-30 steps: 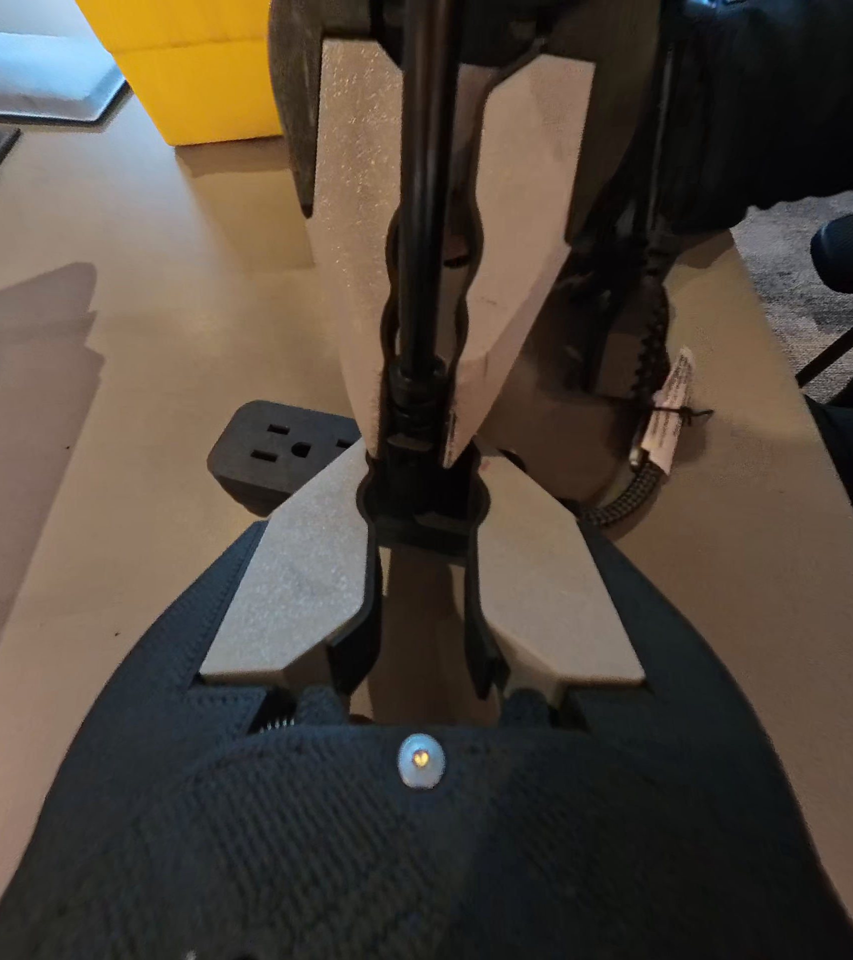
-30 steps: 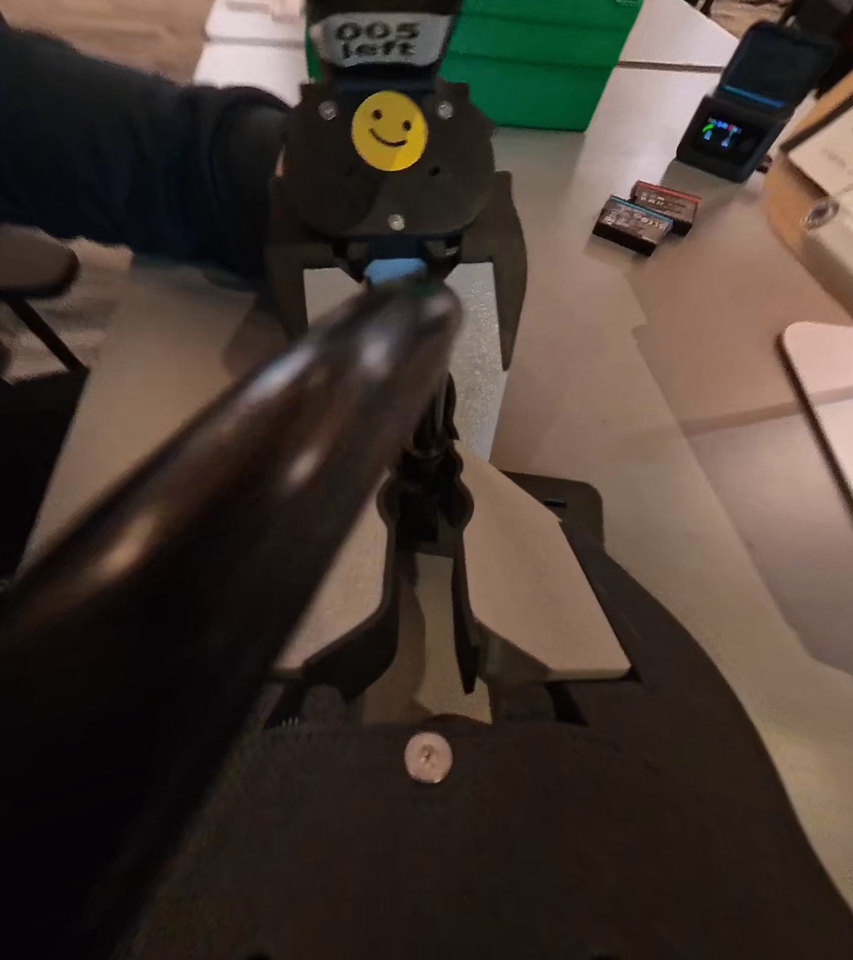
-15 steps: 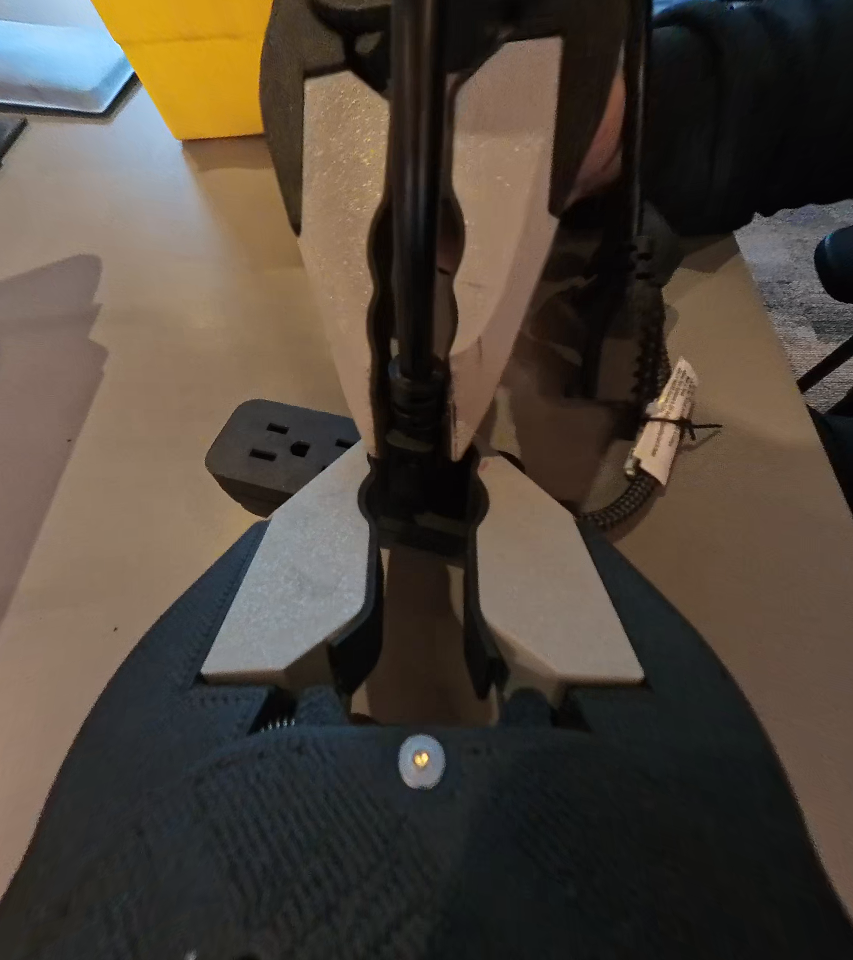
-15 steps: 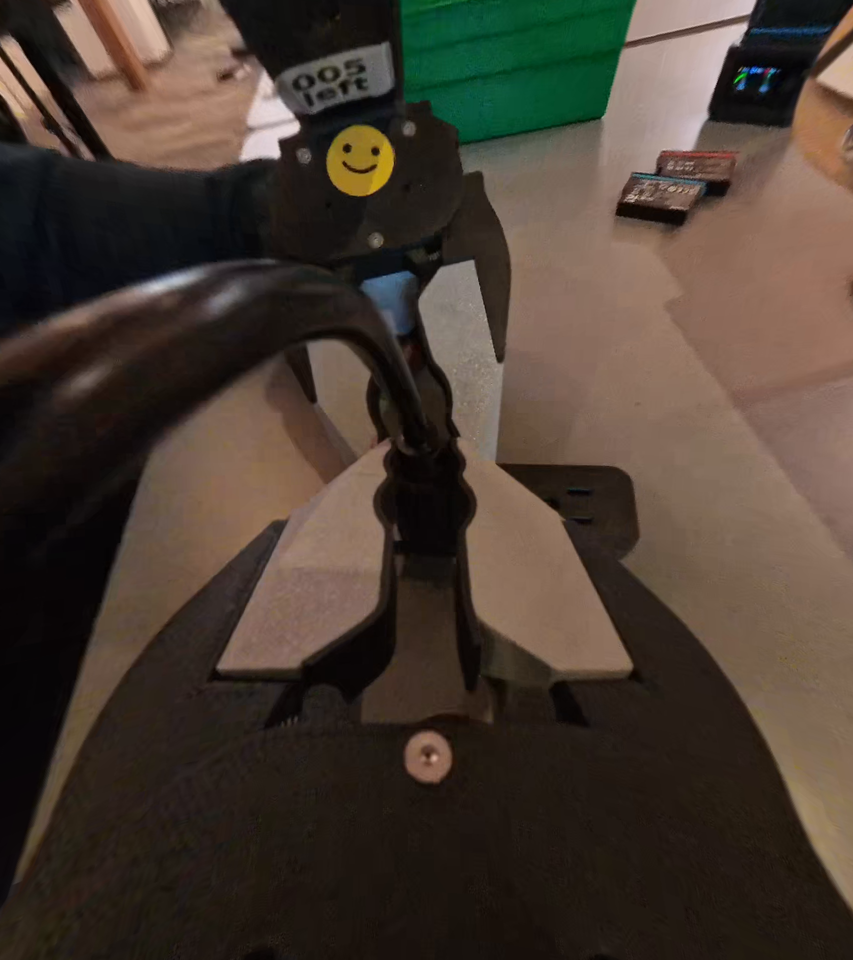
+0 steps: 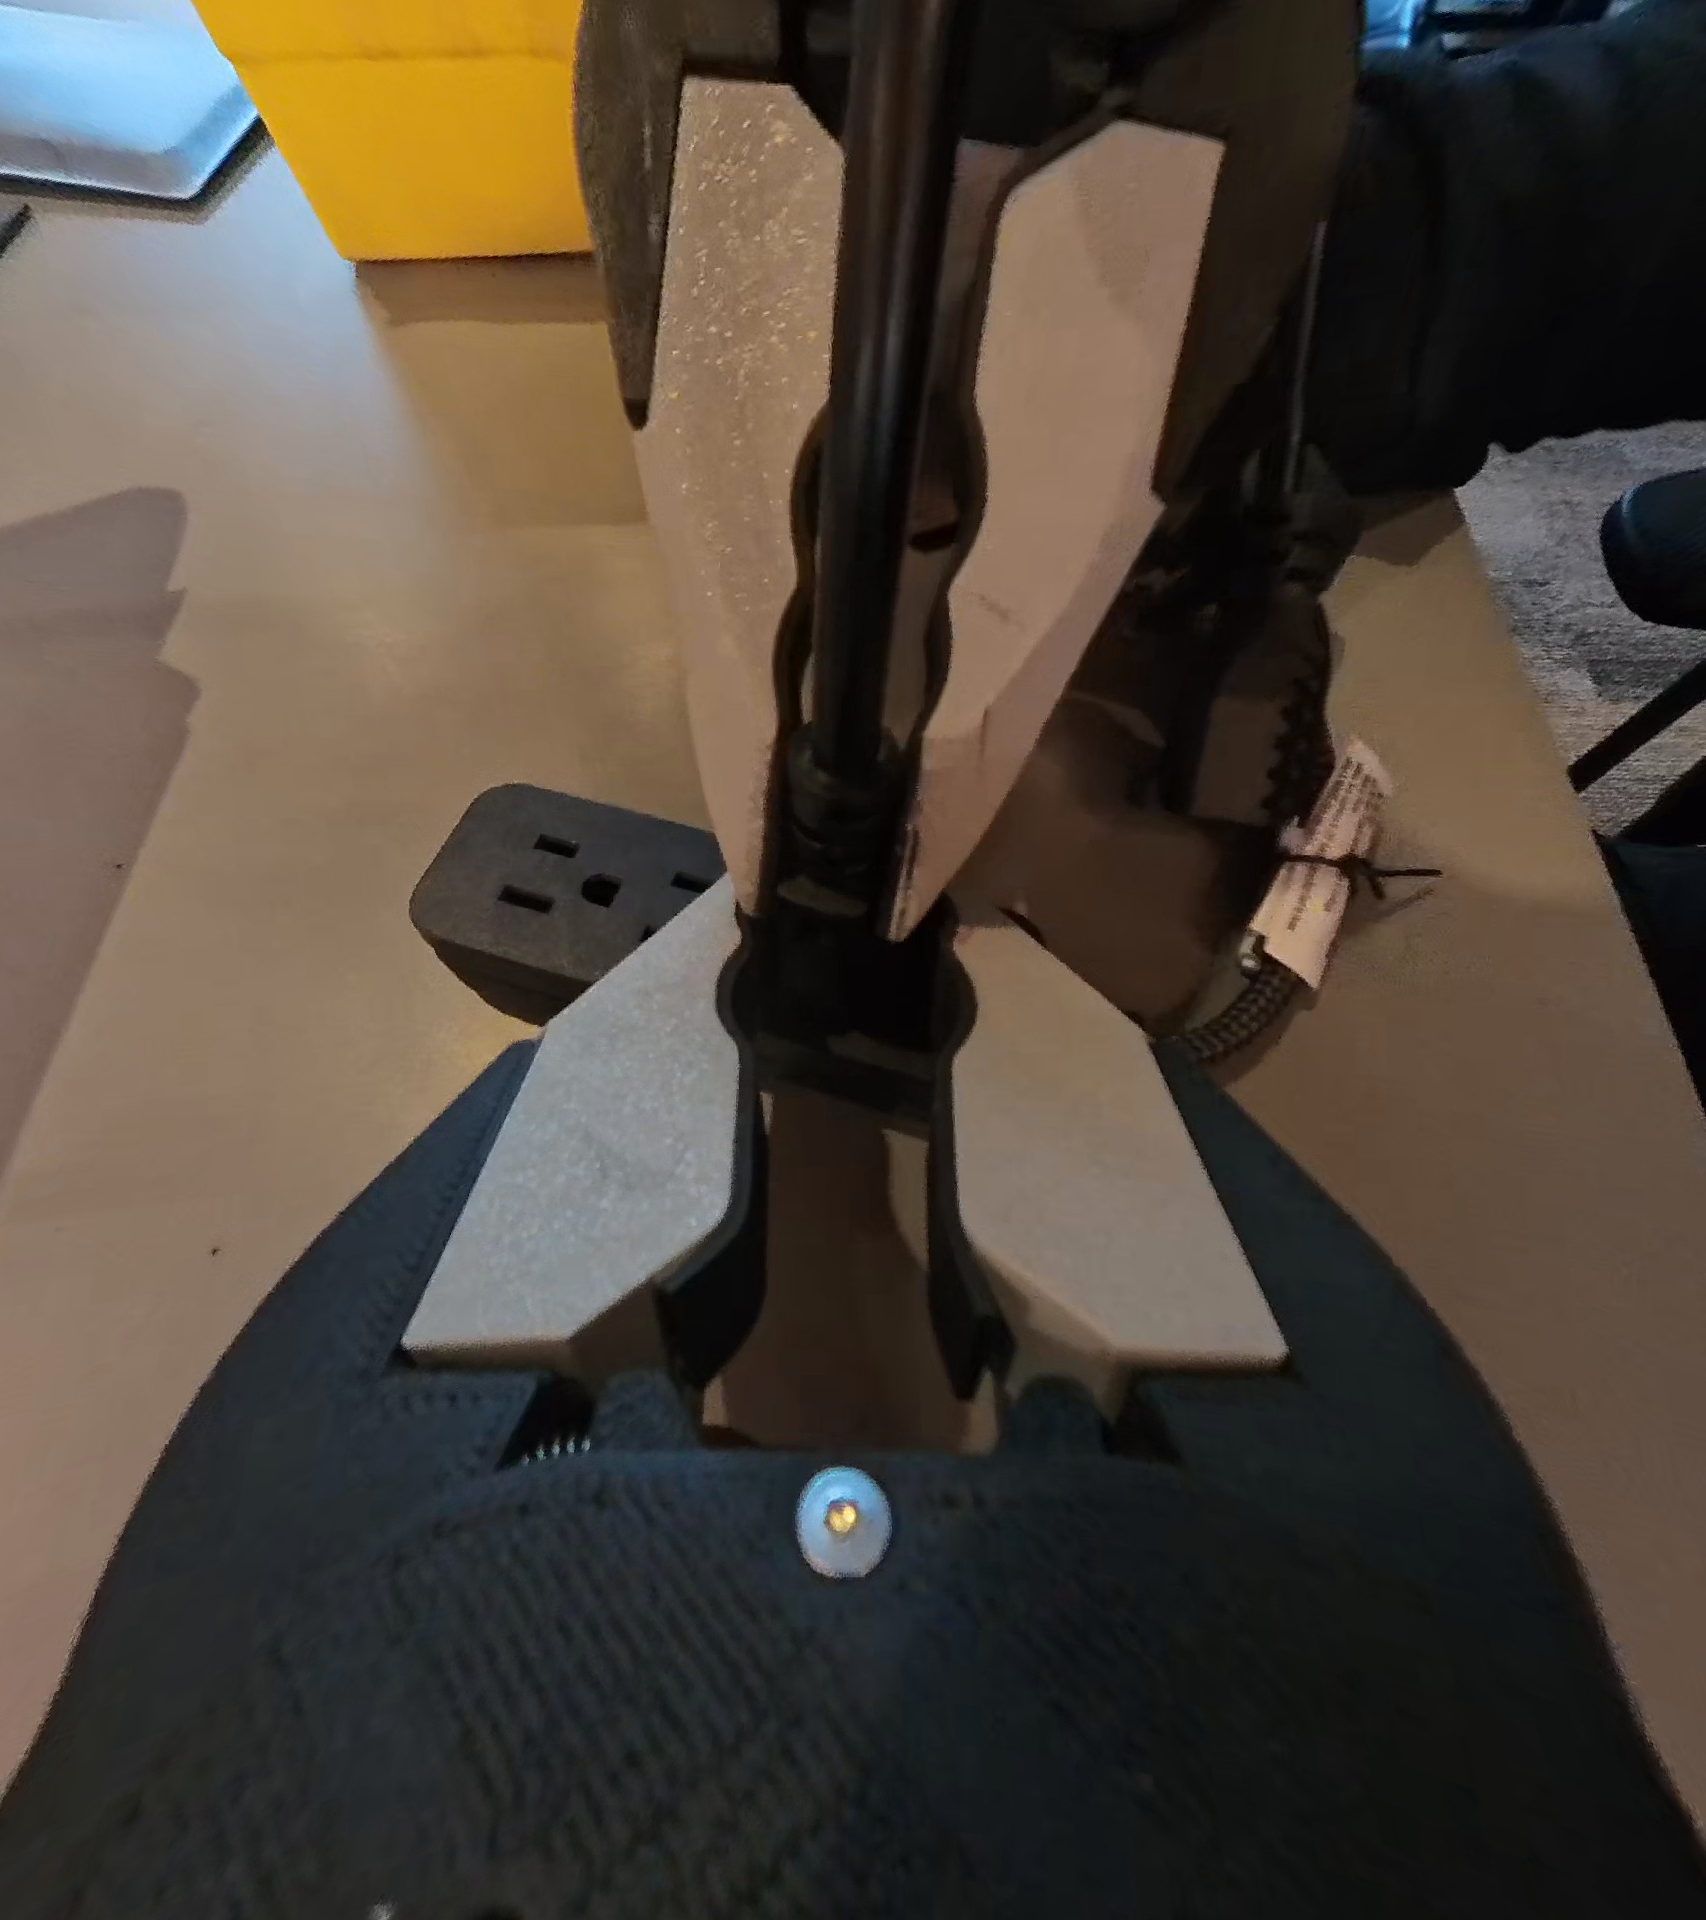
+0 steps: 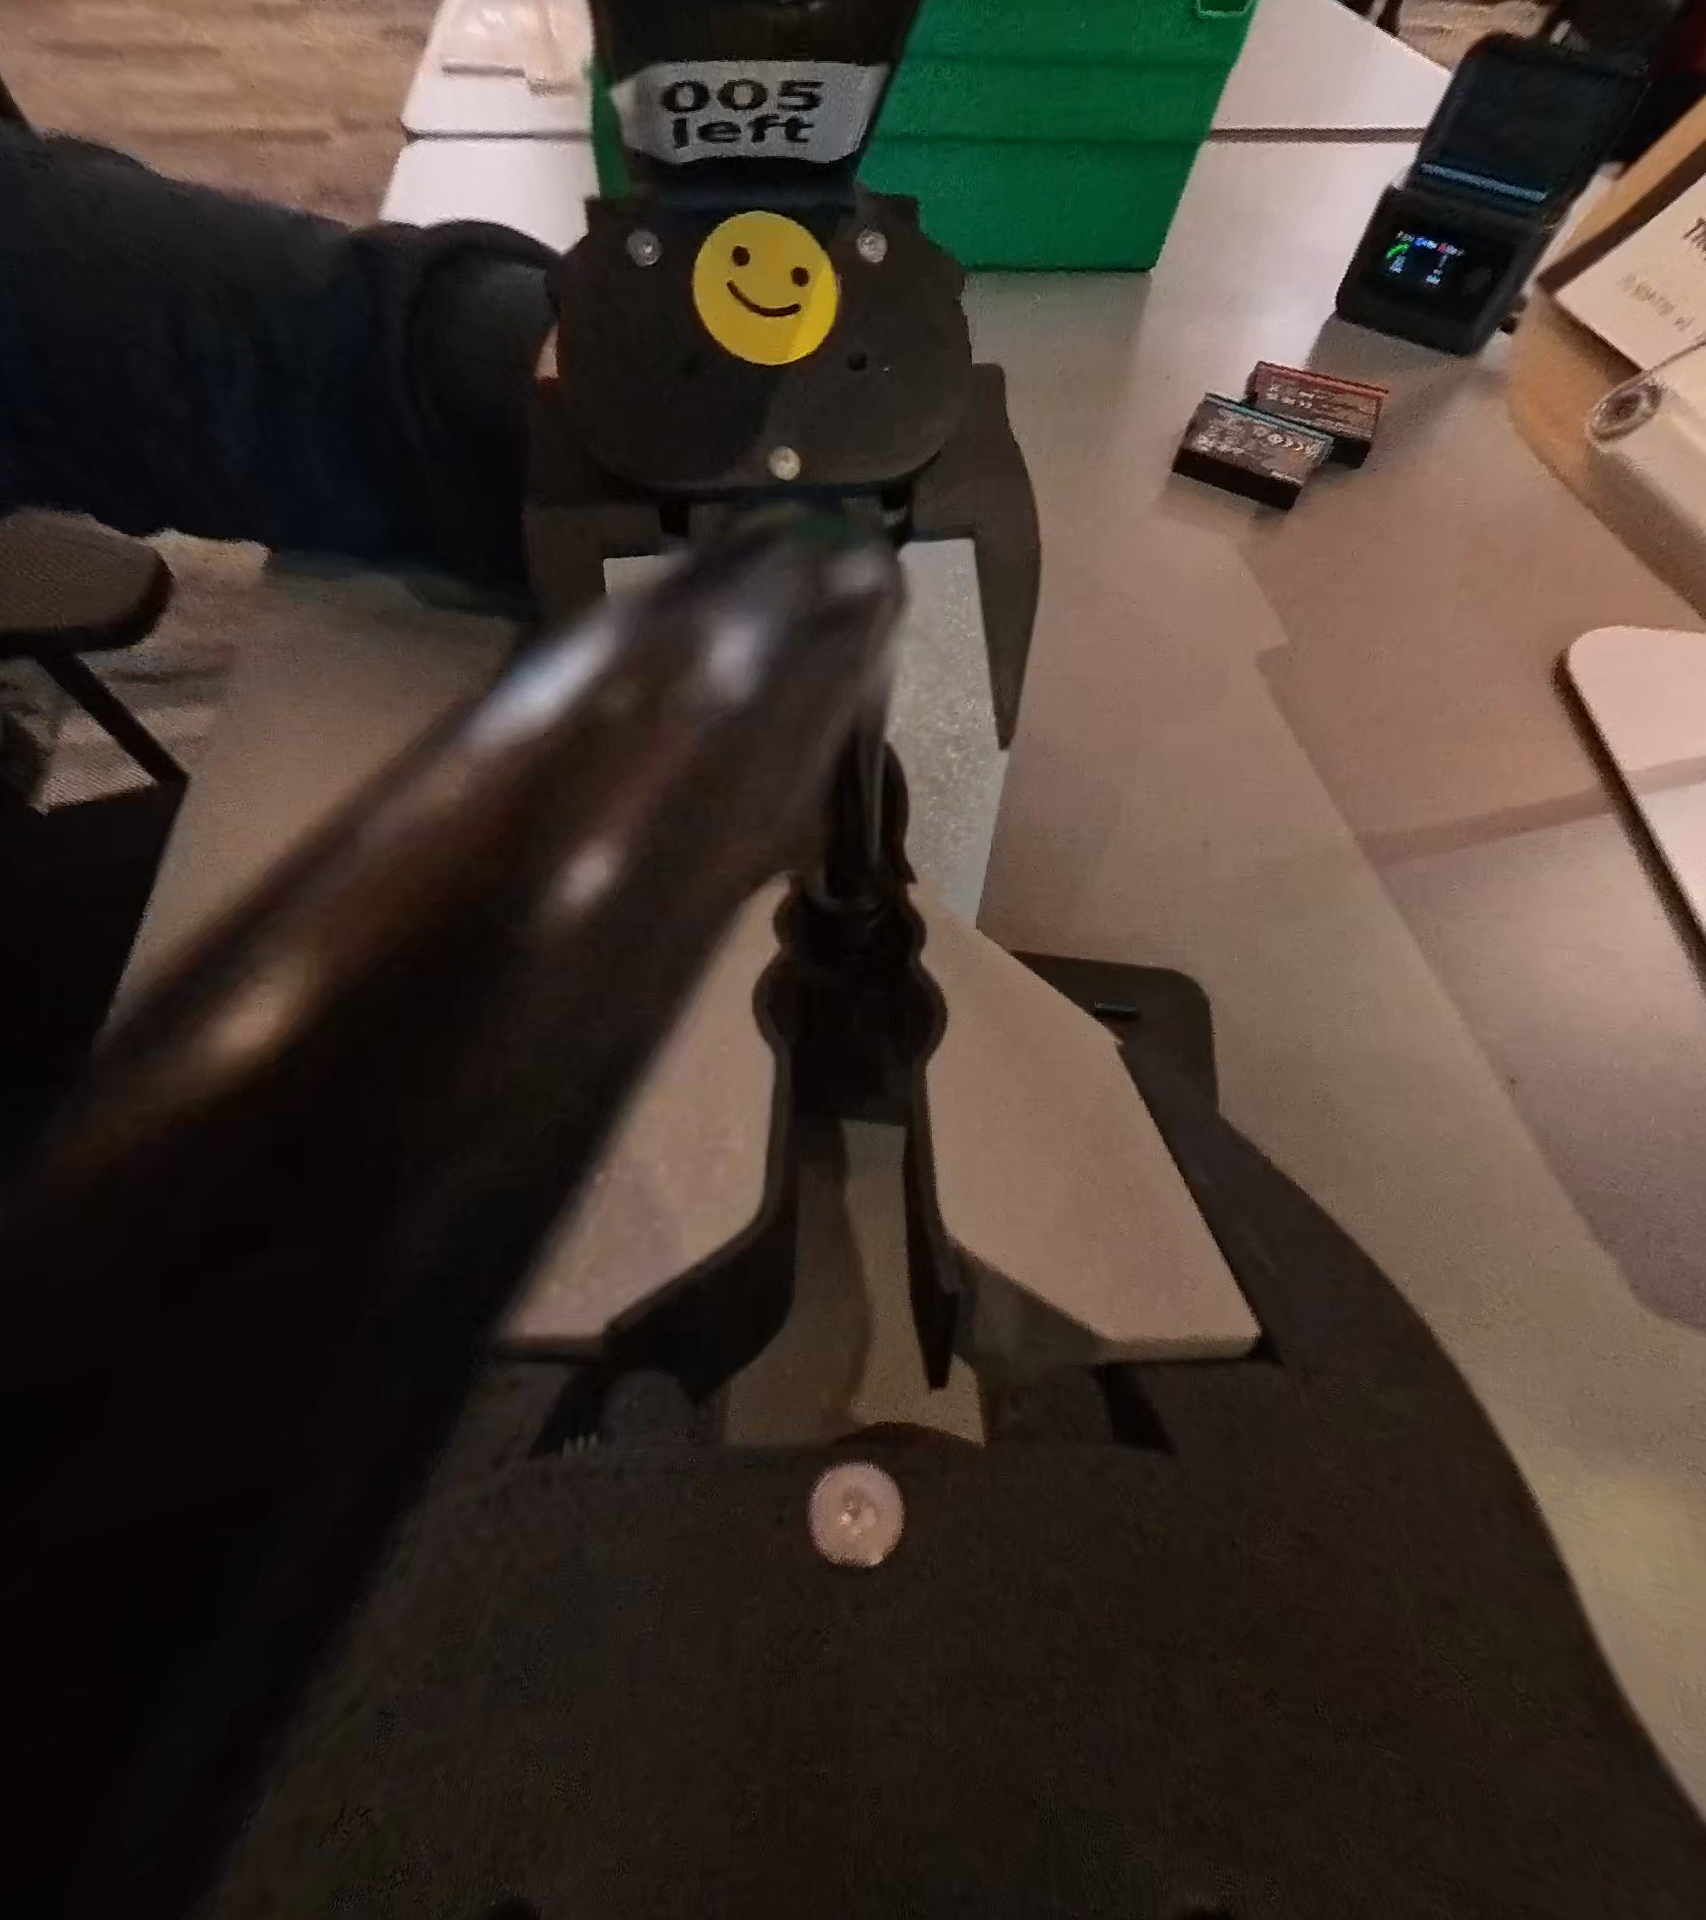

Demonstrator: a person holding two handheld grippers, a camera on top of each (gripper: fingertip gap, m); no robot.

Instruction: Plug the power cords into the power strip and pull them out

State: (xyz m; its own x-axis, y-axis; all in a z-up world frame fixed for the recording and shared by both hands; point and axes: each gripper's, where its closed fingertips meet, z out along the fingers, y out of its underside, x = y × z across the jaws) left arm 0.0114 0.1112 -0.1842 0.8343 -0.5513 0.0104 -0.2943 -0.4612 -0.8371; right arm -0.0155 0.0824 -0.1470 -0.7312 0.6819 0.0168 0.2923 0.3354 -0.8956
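Observation:
A black plug (image 5: 844,1023) stands upright over the black power strip (image 5: 558,899), whose free outlets show at the left. My left gripper (image 5: 844,987) is shut on the plug body. My right gripper (image 5: 833,842) comes down from above and is shut on the cord's ribbed strain relief (image 5: 833,800). In the right wrist view my right gripper (image 6: 854,987) clamps the same plug (image 6: 854,1039) over the strip (image 6: 1140,1023). The black cord (image 6: 433,987) loops close and blurred across the left. Whether the prongs sit in an outlet is hidden.
A braided cable (image 5: 1244,1023) with a white tag (image 5: 1332,868) lies by the table's right edge. A yellow box (image 5: 433,125) stands far back. A green bin (image 6: 1036,156), a small screen device (image 6: 1431,260), two small black packs (image 6: 1275,436) and a white board (image 6: 1701,748) are around. The grippers' ends are close to 5 cm from one another.
In the right wrist view the cord loop, arched up half a second ago, has dropped back across the left. The right gripper has tilted slightly. Both grippers stay clamped.

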